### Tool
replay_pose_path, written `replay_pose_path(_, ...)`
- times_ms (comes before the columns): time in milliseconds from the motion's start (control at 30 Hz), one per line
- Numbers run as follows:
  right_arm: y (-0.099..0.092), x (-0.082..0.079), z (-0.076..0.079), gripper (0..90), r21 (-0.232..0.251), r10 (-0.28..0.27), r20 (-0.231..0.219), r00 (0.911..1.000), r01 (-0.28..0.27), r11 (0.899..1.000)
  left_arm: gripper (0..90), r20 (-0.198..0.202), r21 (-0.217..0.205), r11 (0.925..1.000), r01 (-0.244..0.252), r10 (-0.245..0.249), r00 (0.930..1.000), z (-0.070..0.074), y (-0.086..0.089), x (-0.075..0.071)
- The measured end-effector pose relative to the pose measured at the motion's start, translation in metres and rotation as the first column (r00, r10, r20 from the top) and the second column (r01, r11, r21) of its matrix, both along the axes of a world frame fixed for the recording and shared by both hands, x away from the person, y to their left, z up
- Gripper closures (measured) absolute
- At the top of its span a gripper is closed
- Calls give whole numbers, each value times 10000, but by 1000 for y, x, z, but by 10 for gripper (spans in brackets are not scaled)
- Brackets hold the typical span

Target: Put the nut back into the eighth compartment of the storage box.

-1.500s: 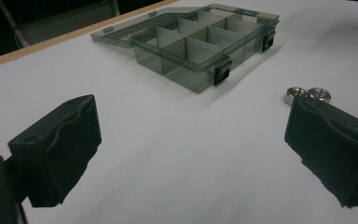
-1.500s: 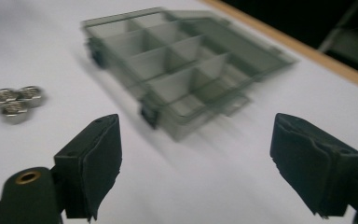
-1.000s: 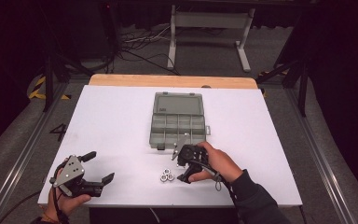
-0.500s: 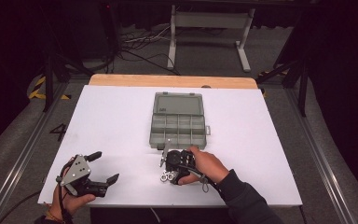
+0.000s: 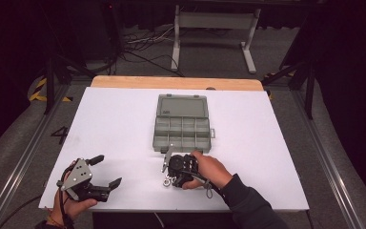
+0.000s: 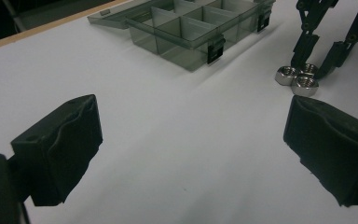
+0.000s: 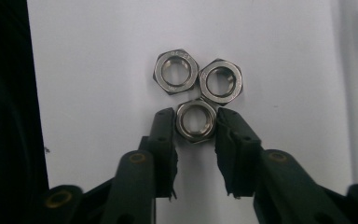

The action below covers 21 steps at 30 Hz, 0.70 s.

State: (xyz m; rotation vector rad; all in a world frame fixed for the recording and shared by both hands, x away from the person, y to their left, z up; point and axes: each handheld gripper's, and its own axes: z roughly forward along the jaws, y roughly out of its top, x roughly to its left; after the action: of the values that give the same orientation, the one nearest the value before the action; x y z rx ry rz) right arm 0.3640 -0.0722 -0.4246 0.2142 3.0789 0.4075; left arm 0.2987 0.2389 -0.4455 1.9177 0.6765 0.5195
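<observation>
Evenly lit white tabletop (image 5: 124, 124) against dark surroundings, soft shadows toward six o'clock, slightly blurred close-ups, no glare.

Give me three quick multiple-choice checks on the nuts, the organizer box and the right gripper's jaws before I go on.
1. Where do the hex nuts lie relative to the organizer box?
A. Inside one of its compartments
B. On the white table, on the near side of the box
C. On the box's opened lid

2. How many hex nuts are in the cluster?
A. Two
B. Three
C. Five

3. How do the jaws of the right gripper stand?
A. Closed on the nearest nut
B. Wide open, high above the table
C. Clamped on the box's latch

Answers:
1 B: the left gripper view shows them on the bare table beside the box, not in it.
2 B: the right gripper view shows three touching nuts.
3 A: the right gripper view shows one pad against each side of that nut.
</observation>
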Motion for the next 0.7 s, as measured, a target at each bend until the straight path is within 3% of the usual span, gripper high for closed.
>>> replay_pose_path(467,-23,2,5,704,147,-334,326,9989,330,9993,47,76,-84,9997,211,-211,9997,1,-5,7)
replay_pose_path(700,-44,9,19,704,768,-965,626,9934,916,9928,49,35,-22,9996,288,-288,9996,1,-7,8)
